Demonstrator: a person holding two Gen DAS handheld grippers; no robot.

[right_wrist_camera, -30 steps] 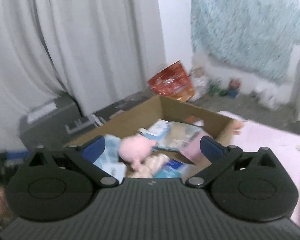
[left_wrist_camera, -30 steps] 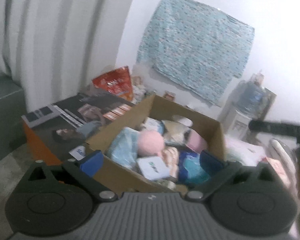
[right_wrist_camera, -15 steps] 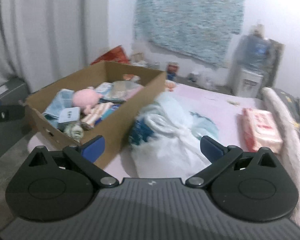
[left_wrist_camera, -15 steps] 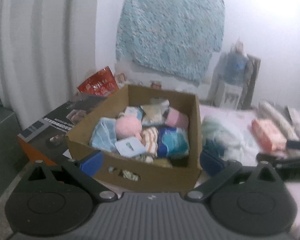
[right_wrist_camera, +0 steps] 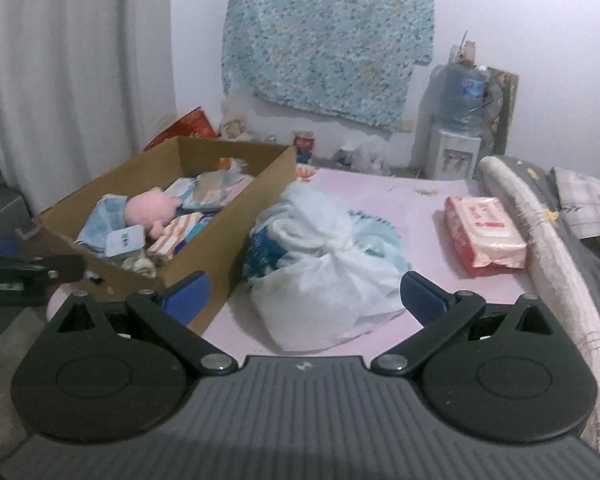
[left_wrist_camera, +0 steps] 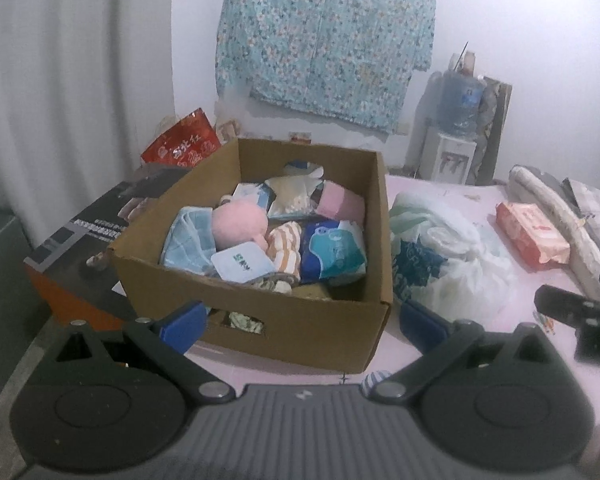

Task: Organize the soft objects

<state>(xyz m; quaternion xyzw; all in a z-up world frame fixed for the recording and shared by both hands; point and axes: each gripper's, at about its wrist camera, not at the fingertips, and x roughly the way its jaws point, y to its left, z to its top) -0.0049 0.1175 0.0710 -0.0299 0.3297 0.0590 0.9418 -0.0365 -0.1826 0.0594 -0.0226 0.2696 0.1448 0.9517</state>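
Large white Chinese characters are seen on the red foil bag [left_wrist_camera: 182, 145] behind the cardboard box [left_wrist_camera: 300, 320], but they cannot be made out with certainty. A small green mark is printed on the light blue packet [left_wrist_camera: 242, 266] in the box, too blurred to be read. A line of white text on the dark carton [left_wrist_camera: 100, 226] is likewise illegible

One cardboard box [left_wrist_camera: 300, 320], one tied white bag [right_wrist_camera: 324, 280], one wipes pack [right_wrist_camera: 484, 230], two claws [left_wrist_camera: 300, 320] [right_wrist_camera: 304, 292]
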